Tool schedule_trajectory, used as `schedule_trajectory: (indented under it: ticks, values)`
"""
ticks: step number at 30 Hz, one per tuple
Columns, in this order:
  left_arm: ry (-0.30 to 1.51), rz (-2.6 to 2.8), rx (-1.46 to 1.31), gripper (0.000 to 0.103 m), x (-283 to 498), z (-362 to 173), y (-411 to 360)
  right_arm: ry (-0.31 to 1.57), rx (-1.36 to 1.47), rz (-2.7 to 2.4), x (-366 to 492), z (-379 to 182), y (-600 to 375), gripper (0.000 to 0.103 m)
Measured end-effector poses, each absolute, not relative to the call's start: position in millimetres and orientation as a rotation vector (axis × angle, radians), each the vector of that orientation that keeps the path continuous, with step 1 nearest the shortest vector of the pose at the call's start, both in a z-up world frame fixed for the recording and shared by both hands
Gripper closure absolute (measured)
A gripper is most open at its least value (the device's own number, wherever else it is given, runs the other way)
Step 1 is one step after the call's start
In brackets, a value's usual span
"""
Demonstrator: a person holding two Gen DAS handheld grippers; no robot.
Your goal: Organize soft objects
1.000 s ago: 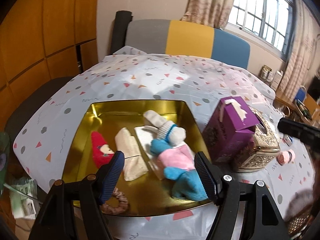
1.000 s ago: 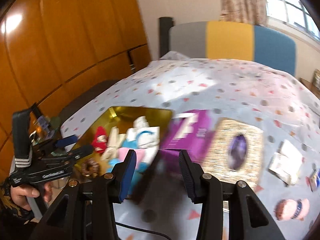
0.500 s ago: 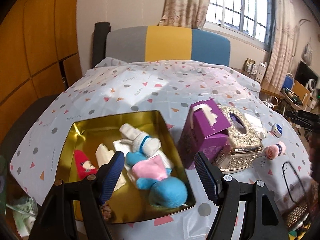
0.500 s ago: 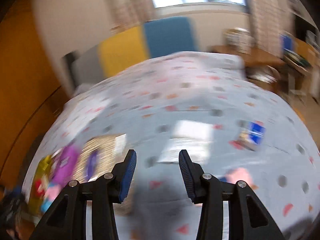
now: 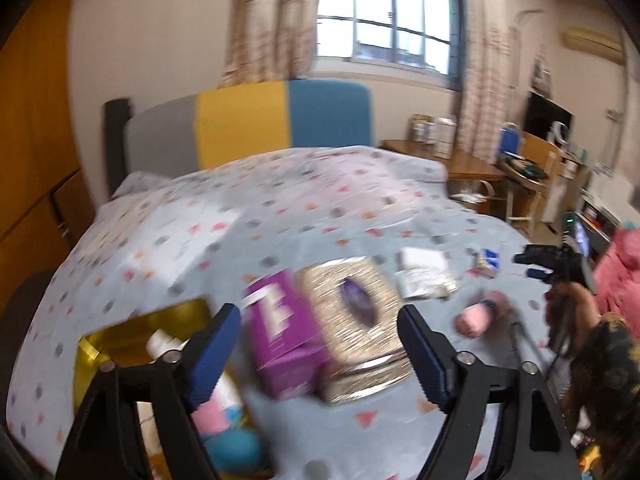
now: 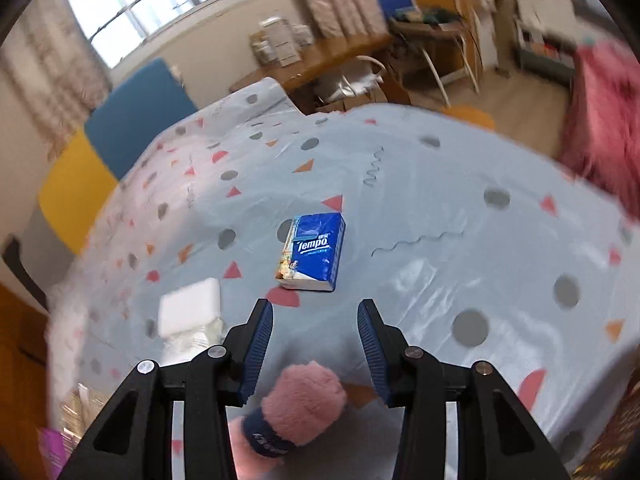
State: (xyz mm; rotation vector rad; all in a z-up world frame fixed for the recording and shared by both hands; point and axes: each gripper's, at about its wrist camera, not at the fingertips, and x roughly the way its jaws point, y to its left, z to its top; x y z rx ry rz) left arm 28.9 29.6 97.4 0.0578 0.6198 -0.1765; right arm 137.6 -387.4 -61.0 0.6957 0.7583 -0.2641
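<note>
Tongs first: the right tongs [image 6: 315, 342] now hover spread apart and empty directly over the pink plush toy [image 6: 296, 412], which lies on the patterned sheet of the bed [image 6: 420, 184] just under and between the blue fingers [image 6: 256, 344] without touching either. A second ago this pair was still pointed at the gold tray and the boxes; it has swung across the bed to the last loose soft thing. Just beyond the toy sit a white tissue packet [image 6: 190, 312] to the left and a blue Tempo pack [image 6: 314, 252] a little farther out (neither looks like the target, I'd say).

The left tongs [image 5: 320, 354] are likewise released and carry nothing. They have lifted and turned away from the gold tray [image 5: 140, 330], so only its near corner shows at lower left, with the blue and pink doll [image 5: 224, 432] blurred inside it. Ahead stand the purple box [image 5: 280, 344] and the glittery gold tissue box [image 5: 356, 320], touching side by side, and past them the same pink toy.

My reading: most soft things are already in the tray, and the right side is lined up to close on the remaining one.
</note>
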Motion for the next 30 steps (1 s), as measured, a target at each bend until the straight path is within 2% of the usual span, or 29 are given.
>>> schedule_trajectory:
  ticks: [6,11,22,30]
  values:
    - [0.687,-0.364,0.137,0.004,78,100,-66,0.763,0.794,-0.242,129,-69,-397,0.059]
    - [0.972,-0.448,0.106,0.004,151,56,-135,0.757,0.86,-0.225,127,-73,-403,0.058]
    - [1.157,-0.299,0.067,0.005,271,-25,-191,0.751,0.957,-0.116,129,-77,-404,0.058]
    - [1.225,-0.198,0.091,0.005,320,-74,-207,0.754,0.981,-0.054,132,-77,-400,0.057]
